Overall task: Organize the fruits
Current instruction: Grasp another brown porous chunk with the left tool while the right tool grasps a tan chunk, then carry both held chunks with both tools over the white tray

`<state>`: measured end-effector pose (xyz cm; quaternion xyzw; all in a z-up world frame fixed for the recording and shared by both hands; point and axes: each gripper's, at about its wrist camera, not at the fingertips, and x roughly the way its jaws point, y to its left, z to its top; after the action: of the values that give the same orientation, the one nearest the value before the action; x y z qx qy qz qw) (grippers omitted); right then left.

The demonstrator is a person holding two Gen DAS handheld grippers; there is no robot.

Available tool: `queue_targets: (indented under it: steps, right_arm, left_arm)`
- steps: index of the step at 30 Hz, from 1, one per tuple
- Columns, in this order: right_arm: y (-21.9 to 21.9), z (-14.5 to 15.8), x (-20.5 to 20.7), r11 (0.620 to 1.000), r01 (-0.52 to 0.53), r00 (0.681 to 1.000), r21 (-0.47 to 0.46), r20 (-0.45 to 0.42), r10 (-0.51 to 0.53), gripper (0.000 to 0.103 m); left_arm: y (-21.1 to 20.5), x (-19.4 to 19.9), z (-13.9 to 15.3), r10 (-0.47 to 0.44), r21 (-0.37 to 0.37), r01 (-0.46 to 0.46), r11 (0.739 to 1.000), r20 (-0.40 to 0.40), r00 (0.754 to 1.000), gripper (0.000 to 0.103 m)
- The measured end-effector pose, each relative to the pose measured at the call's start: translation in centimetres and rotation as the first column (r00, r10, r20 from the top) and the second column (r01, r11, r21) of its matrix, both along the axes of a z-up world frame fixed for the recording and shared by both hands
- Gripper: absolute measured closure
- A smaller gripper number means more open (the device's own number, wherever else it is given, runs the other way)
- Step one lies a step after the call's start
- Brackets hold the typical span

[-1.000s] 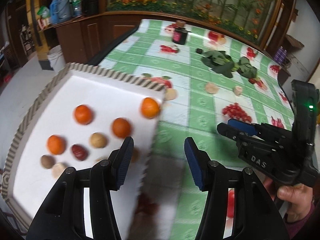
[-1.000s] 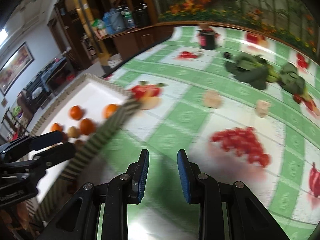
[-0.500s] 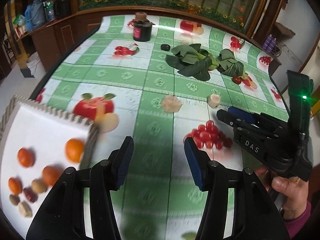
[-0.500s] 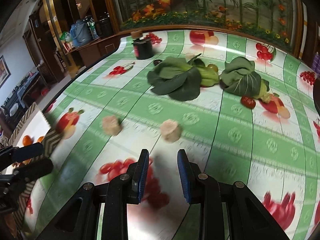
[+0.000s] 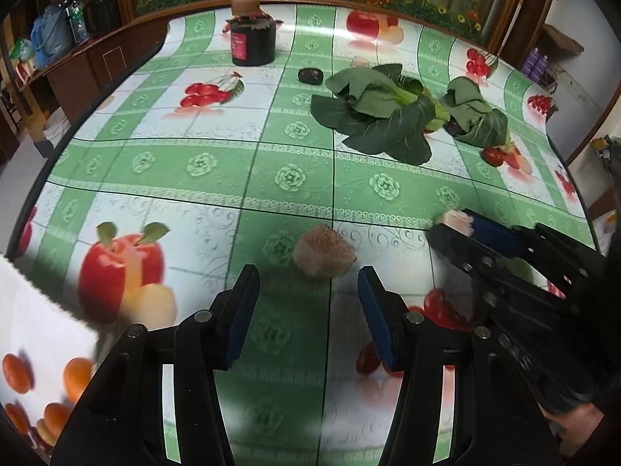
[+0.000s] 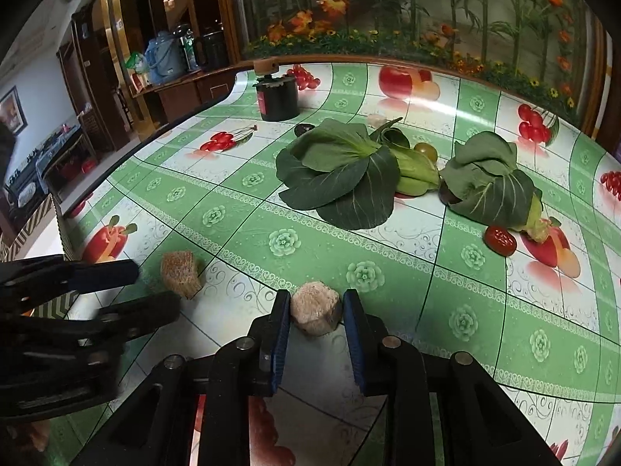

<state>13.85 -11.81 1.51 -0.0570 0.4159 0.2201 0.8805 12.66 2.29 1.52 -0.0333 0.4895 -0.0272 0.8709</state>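
Note:
A brown rough lump [image 5: 324, 257] lies on the tablecloth just ahead of my open left gripper [image 5: 308, 285]; it also shows in the right wrist view [image 6: 180, 273]. A pale pinkish lump [image 6: 316, 307] sits between the open fingers of my right gripper [image 6: 316, 312], with the pads close beside it; it also shows in the left wrist view [image 5: 455, 220]. The white tray [image 5: 35, 318] with several oranges [image 5: 77, 378] is at the lower left. A red fruit [image 6: 500, 240] lies by the greens.
Two bunches of leafy greens [image 5: 380, 116] [image 6: 489, 182] lie mid-table. A dark jar [image 5: 253, 40] stands at the back. A small dark object [image 5: 310, 75] lies near it. A green round fruit [image 6: 425, 150] sits between the greens. The table edge curves at left.
Both grippers have moved away from the tray and forward over the table. The left now faces the brown lump; the right now straddles the pale lump.

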Motion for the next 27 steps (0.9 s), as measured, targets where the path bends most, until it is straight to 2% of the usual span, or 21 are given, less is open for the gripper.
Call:
queue_targets:
  steps: [4, 6, 7, 13, 23, 27]
  right_arm:
    - [-0.4, 0.1, -0.3, 1.0, -0.003, 1.0, 0.008, -0.01, 0.003, 0.077]
    - [-0.6, 0.1, -0.5, 1.0, 0.001, 1.0, 0.018, -0.015, -0.001, 0.077]
    - [-0.8, 0.2, -0.6, 1.0, 0.003, 1.0, 0.024, -0.019, -0.003, 0.077]
    - [-0.8, 0.8, -2.0, 0.999, -0.005, 1.0, 0.038, -0.021, 0.006, 0.077]
    - [1.1, 2.3, -6.8, 0.996, -0.054, 0.998, 0.073, -0.028, 0.056, 0.077]
    - [2.6, 2.5, -8.9, 0.992, -0.083, 0.996, 0.09, -0.032, 0.086, 0.077]
  left_arm:
    - [-0.4, 0.5, 0.0, -0.008, 0.005, 0.008, 1.0, 0.02, 1.0, 0.051]
    - [-0.4, 0.4, 0.0, -0.018, 0.001, 0.018, 1.0, 0.032, 0.999, 0.071]
    - [-0.5, 0.3, 0.0, -0.021, 0.01, 0.02, 1.0, 0.032, 0.999, 0.072]
    - [-0.1, -1.6, 0.5, -0.027, -0.011, 0.027, 1.0, 0.04, 0.999, 0.072]
    - [2.1, -9.0, 2.2, -0.015, -0.013, 0.016, 1.0, 0.043, 0.999, 0.072]
    - [3.1, -11.8, 2.8, 0.001, 0.013, -0.002, 1.0, 0.07, 0.998, 0.072]
